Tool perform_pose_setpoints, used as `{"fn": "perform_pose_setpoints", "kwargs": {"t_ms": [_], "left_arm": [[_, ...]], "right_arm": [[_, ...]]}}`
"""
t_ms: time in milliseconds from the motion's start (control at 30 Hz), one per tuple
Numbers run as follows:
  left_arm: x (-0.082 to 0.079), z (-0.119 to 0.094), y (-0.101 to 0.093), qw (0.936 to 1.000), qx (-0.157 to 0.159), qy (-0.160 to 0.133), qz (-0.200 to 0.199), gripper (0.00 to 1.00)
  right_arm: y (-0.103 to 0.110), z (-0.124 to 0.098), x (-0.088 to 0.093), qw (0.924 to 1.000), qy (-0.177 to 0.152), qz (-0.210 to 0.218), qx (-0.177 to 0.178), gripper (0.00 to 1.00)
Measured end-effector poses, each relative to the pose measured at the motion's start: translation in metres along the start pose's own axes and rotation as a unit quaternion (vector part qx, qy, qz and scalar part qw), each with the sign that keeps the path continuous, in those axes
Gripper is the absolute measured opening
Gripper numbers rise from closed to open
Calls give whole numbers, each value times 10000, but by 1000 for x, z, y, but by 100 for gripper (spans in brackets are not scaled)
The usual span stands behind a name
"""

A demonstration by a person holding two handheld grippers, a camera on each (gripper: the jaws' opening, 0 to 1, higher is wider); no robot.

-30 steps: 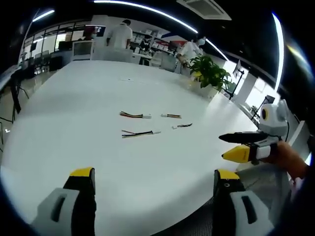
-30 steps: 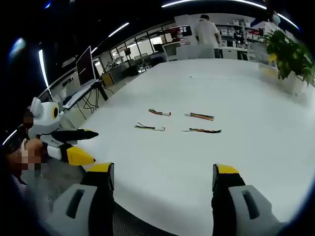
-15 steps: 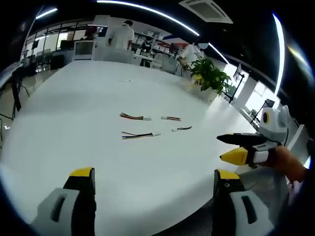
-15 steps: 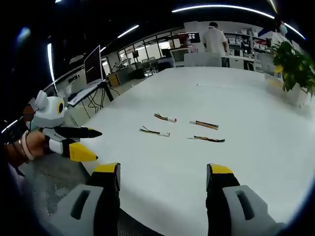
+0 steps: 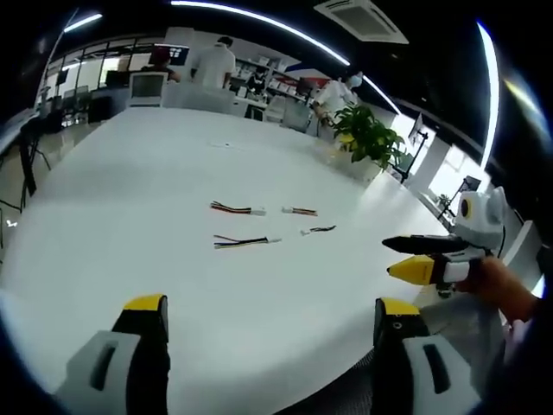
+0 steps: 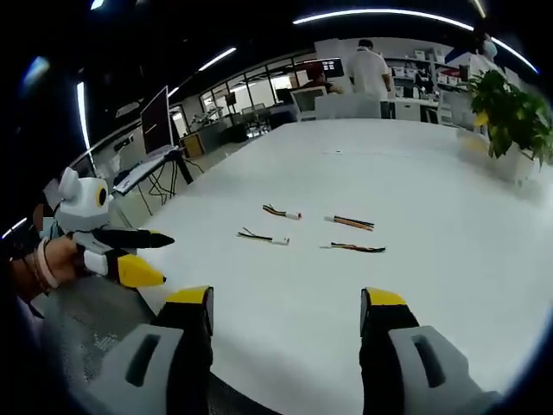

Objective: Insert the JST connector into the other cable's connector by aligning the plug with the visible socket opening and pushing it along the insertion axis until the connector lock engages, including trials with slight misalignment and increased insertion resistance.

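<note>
Four short cable pieces lie loose near the middle of the white table [image 5: 130, 216], well ahead of both grippers, so nothing of the mating has begun. In the left gripper view, one cable [image 5: 235, 208] sits at about 12 o'clock from the cluster's centre, a second cable [image 5: 299, 210] just to its 3 o'clock, a longer cable [image 5: 244, 242] at 7 o'clock and a small dark cable [image 5: 318, 229] at 4 o'clock. Each seems to end in a pale connector, too small to tell plug from socket. They are spread apart, not touching, likely so each can be picked singly.

Left gripper [image 5: 272, 316] has its fingers released and wide apart, holding nothing, over the near table edge. Right gripper [image 6: 285, 303] is likewise released and empty; it also enters the left gripper view at 3 o'clock, held by a hand [image 5: 501, 285]. Both face the cables, apparently poised to reach in, one per cable. A potted plant [image 5: 370, 131] stands at the far edge.
</note>
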State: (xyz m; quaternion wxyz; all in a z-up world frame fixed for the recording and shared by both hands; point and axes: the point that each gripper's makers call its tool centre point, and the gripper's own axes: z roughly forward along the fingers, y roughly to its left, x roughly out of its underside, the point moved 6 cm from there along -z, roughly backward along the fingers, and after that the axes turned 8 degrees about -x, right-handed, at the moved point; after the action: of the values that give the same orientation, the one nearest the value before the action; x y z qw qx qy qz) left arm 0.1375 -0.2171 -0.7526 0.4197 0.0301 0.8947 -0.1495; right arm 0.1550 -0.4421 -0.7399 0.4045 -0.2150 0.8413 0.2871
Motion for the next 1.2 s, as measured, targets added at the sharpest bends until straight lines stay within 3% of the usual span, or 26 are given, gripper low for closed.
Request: {"fn": "perform_pose_setpoints", "kwargs": {"t_ms": [200,533,800,1067,1200], "left_arm": [[-8,-7,3,9997,104,-47,-202,97],[-25,-13,13,9995,-23,-263,-181,97],[-31,-12,19,9991,-166,-291,241,97],[-49,-12,22,9986,85,-521,7,97],[-57,-8,23,9984,56,-546,109,97]], "right_arm": [[2,0,-4,9999,-89,-11,-69,66],[-3,-1,-16,9998,-134,-160,-48,65],[-10,-4,-32,9988,-113,-478,-83,64],[-13,0,-46,9978,-233,-619,-84,62],[-15,2,-48,9976,-237,-649,-76,62]]}}
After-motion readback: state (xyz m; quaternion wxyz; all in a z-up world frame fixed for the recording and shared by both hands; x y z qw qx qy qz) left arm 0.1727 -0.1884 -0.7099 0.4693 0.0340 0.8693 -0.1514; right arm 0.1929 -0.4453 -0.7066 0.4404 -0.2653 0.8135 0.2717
